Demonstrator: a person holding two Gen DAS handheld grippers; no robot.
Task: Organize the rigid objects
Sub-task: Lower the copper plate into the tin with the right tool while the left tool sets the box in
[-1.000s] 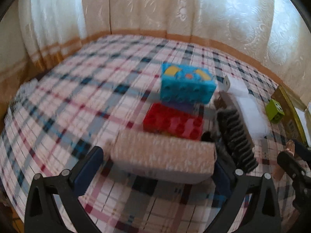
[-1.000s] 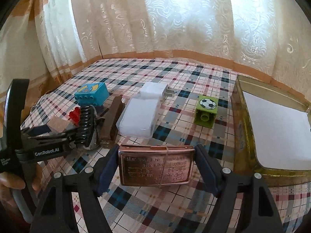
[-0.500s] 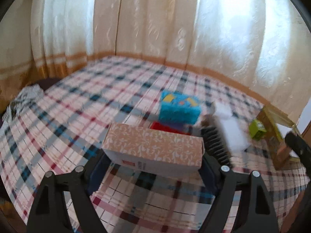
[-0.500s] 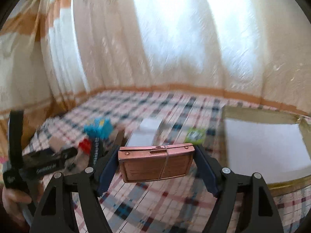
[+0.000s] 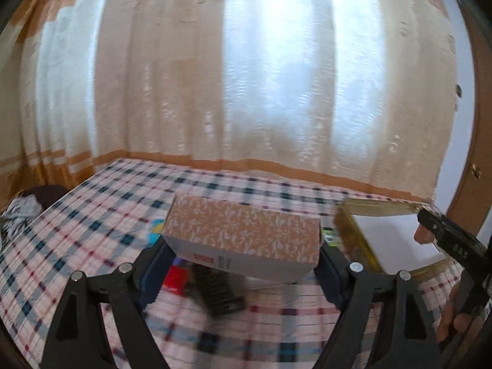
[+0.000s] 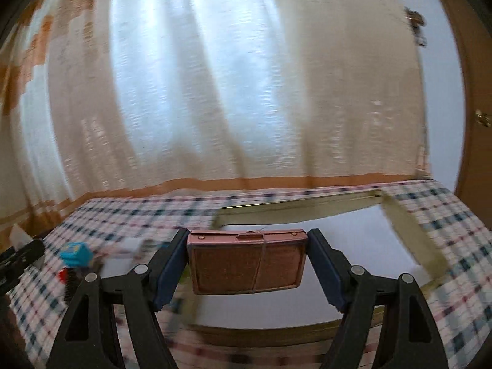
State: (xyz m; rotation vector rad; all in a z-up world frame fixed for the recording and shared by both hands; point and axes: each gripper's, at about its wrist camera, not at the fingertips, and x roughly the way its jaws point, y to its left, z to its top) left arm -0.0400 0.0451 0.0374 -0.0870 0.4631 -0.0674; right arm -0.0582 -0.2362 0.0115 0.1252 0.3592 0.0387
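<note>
1. Patterned cardboard box [image 5: 243, 233]: carried clear of the checked cloth [image 5: 92, 224], spanning the gap between the jaws of the left gripper [image 5: 243, 272]. Both blue pads press on its short ends, so the grip is closed on the box. The box sits slightly tilted, its right end lower.
2. Copper-coloured tin [image 6: 247, 261], bound with a thin string: clamped end to end in the right gripper [image 6: 247, 272], whose pads bear on its two sides. It hangs in the air directly above the near part of the tray.
3. Gold-rimmed tray [image 6: 307, 206] with a white floor: ahead of and below the right gripper; in the left wrist view it lies ahead and to the right of the held box, near but apart.
4. Remaining items: a blue block [image 6: 75, 253], a red block [image 5: 175, 276] and a dark ribbed comb-like piece [image 5: 220, 289] lie on the cloth beneath and behind the left gripper's load. Blur hides their details.
5. Step in hand, as judged: transport, both loads lifted and heading for the tray.
6. Next move, as judged: lower the tin flat onto the white floor, then release; bring the box rightward over the rim, level it, and leave room beside the tin so the two grippers do not collide.
</note>
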